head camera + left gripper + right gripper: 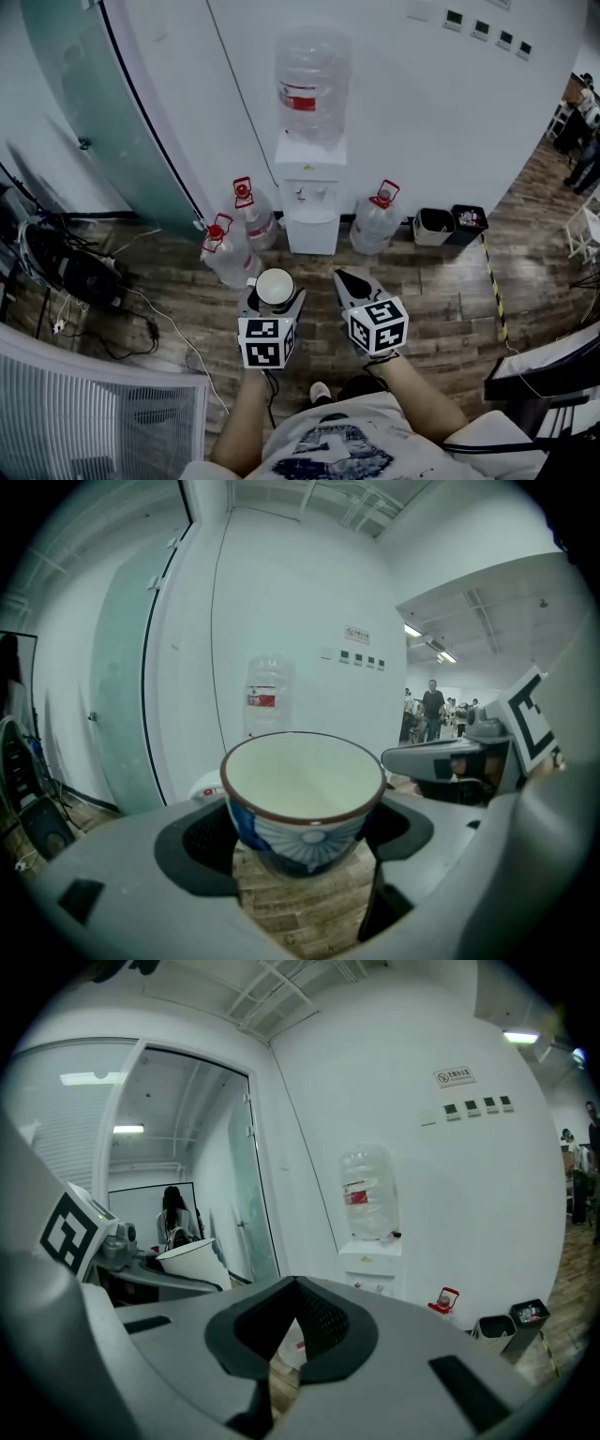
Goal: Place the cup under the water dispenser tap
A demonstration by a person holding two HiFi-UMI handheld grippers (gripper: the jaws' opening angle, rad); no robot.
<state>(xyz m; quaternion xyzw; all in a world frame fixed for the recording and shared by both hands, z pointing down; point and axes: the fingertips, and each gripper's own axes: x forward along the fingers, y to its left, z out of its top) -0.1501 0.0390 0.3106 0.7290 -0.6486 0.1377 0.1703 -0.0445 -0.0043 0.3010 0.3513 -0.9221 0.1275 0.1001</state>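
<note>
A white cup (pixel 275 286) with a blue pattern and brown rim (pixel 305 803) sits upright between the jaws of my left gripper (pixel 273 298), which is shut on it. The cup looks empty. My right gripper (pixel 351 283) is held beside it on the right, jaws shut with nothing between them (pixel 289 1321). The white water dispenser (pixel 310 192) stands against the wall ahead, a clear bottle (pixel 311 82) on top and two taps (pixel 311 194) above its recess. In the right gripper view the water dispenser (pixel 372 1260) stands ahead, right of centre.
Three full water bottles with red caps stand on the wooden floor around the dispenser (pixel 228 253) (pixel 255 214) (pixel 377 221). Two small bins (pixel 433 225) (pixel 467 223) sit to its right. Cables and equipment (pixel 56 267) lie at left, beside a glass partition (pixel 103 112).
</note>
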